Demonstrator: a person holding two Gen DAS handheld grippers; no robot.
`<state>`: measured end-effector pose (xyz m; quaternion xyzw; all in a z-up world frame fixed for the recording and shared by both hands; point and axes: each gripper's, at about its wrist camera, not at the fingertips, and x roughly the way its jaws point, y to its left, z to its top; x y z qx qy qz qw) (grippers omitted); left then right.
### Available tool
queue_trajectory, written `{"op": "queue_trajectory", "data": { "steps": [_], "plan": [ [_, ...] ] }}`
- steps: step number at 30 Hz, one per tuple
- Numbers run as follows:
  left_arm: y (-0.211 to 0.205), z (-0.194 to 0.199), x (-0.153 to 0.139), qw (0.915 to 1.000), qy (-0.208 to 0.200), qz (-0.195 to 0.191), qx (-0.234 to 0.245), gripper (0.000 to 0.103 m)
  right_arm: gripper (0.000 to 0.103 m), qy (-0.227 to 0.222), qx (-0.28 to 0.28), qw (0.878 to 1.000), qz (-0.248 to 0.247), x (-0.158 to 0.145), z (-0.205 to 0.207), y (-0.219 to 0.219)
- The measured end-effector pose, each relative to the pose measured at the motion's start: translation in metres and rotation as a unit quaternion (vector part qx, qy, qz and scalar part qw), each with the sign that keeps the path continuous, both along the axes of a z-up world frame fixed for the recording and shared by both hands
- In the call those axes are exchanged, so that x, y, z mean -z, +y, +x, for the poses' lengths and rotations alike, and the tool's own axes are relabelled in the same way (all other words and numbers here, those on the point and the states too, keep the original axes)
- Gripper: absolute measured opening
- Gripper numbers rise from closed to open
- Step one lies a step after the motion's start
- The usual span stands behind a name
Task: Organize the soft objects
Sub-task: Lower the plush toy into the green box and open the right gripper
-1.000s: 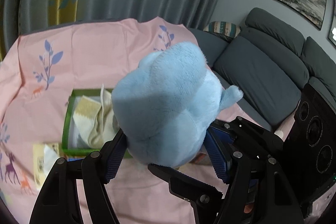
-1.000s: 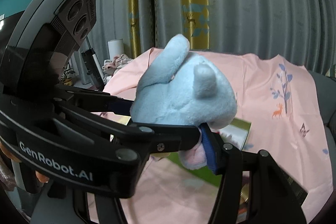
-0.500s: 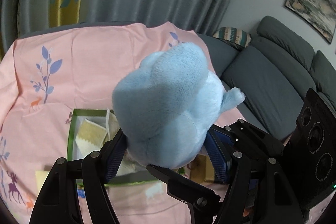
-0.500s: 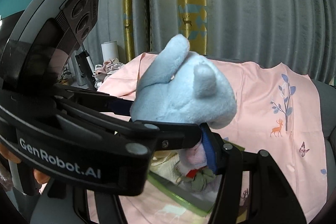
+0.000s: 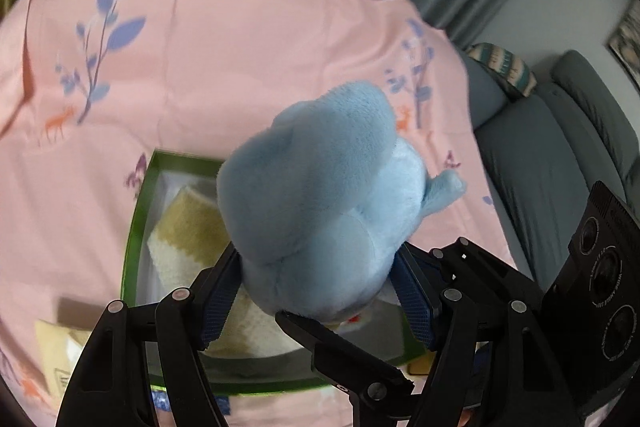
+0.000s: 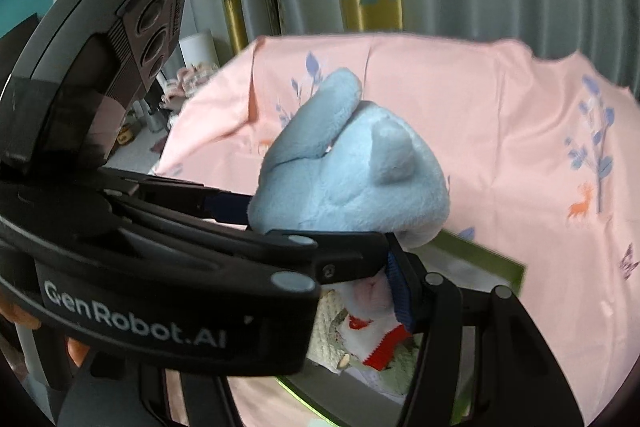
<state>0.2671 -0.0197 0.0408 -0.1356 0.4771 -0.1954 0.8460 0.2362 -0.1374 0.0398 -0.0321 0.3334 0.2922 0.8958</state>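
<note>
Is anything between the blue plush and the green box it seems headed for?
No barrier shows. Both grippers clamp the blue plush above the open green box; folded cream towels already lie inside, partly filling it.

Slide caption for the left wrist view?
Both grippers hold a blue plush toy above a green-rimmed box on pink cloth.

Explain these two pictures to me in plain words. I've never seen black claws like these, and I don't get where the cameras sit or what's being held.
No robot here: a person carries two hand-held grippers, each with a wide-angle camera looking along its fingers. One picture comes from the left gripper, the other from the right gripper. Both clamp the same blue plush toy from different sides. It hangs above a green-rimmed box that already holds a cream and tan cloth. The box sits on a pink printed sheet. A grey sofa stands alongside.
</note>
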Motion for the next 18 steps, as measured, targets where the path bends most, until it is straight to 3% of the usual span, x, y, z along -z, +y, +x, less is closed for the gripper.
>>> {"op": "queue_trajectory", "data": {
  "steps": [13,18],
  "plan": [
    [0.020,0.020,0.068,0.9963,0.077,-0.028,-0.027,0.073,0.062,0.063,-0.002,0.997,-0.053,0.062,0.022,0.024],
    [0.028,0.019,0.073,0.9939,0.094,-0.042,-0.041,0.081,0.073,0.062,0.005,0.996,-0.064,0.061,0.027,0.023]
  ]
}}
